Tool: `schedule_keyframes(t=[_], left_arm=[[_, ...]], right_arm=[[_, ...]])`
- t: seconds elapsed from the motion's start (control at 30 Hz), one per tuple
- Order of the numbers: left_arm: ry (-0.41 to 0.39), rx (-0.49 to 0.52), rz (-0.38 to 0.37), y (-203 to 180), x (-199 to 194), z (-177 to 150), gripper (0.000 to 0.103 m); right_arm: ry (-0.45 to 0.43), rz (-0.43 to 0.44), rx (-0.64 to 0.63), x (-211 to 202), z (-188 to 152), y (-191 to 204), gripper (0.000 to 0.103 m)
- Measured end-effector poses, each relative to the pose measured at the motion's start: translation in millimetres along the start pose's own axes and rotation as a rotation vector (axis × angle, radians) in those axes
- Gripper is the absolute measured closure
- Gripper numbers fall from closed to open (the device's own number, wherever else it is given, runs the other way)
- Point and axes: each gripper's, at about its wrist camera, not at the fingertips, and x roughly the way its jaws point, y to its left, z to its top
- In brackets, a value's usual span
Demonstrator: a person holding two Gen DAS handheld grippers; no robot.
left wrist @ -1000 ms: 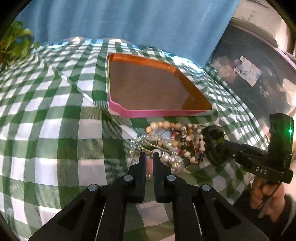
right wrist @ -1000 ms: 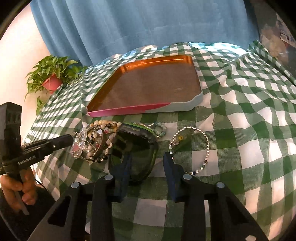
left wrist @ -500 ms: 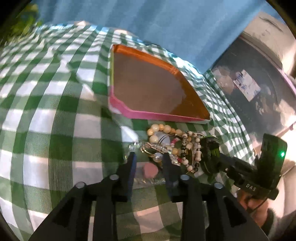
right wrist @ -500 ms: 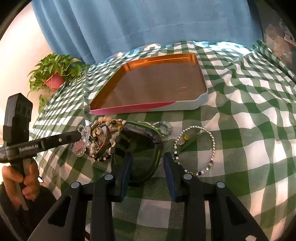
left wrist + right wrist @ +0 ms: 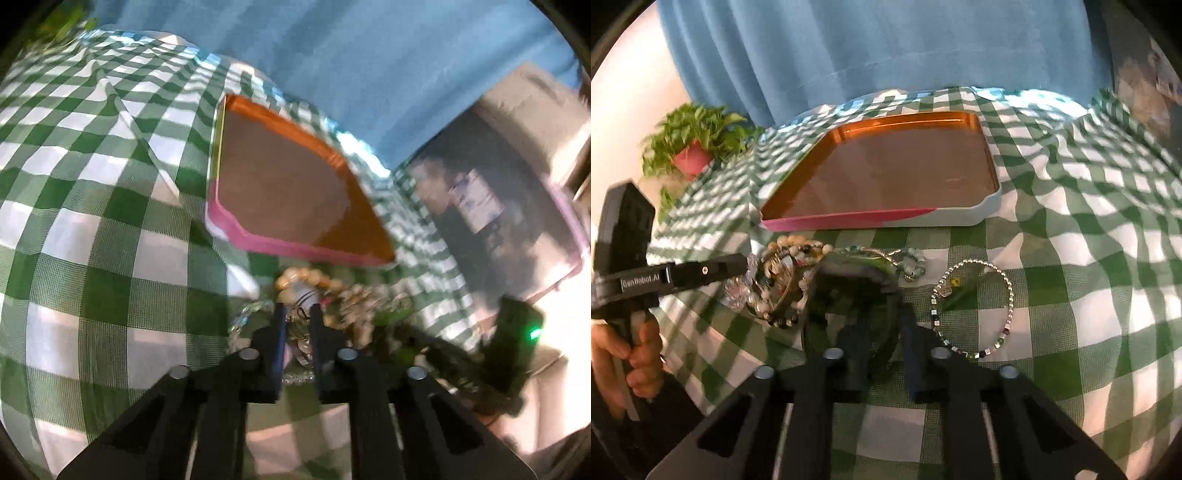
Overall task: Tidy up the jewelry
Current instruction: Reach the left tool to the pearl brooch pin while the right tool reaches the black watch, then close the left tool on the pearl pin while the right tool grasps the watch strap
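The left tool (image 5: 295,314) has pushed into the pile of bracelets (image 5: 783,284) and its two fingers have come closer together than half a second ago. They are narrow now, around some beads and wire, but the blurry picture does not show whether they really pinch. The right tool (image 5: 882,321) has also narrowed around the dark green dish (image 5: 849,302), low in the frame's middle. The tray (image 5: 960,216) above has nothing in it, so sorting has barely begun.

On the tablecloth (image 5: 1108,221), the bracelet pile (image 5: 783,280) lies before the tray (image 5: 960,216), the beaded bracelet (image 5: 1008,291) to its right.
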Motion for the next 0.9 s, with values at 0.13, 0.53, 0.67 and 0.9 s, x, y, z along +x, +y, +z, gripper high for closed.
schedule_keyframes(t=[0.13,0.53,0.67,0.9], left_arm=[[-0.050,0.045,0.066,-7,-19,5,0.097],[-0.095,0.156,0.224,-24,-54,-37,0.096],[-0.070,0.092,0.220,-8,-54,-40,0.093],[0.024,0.124,0.305,2,-35,-50,0.087]], right_arm=[[-0.042,-0.010,-0.009,-14,1,1,0.094],[-0.020,-0.055,-0.009,-36,-21,-4,0.093],[-0.003,-0.074,-0.025,-35,-29,-7,0.093],[0.010,-0.054,0.011,-31,-25,-10,0.065]])
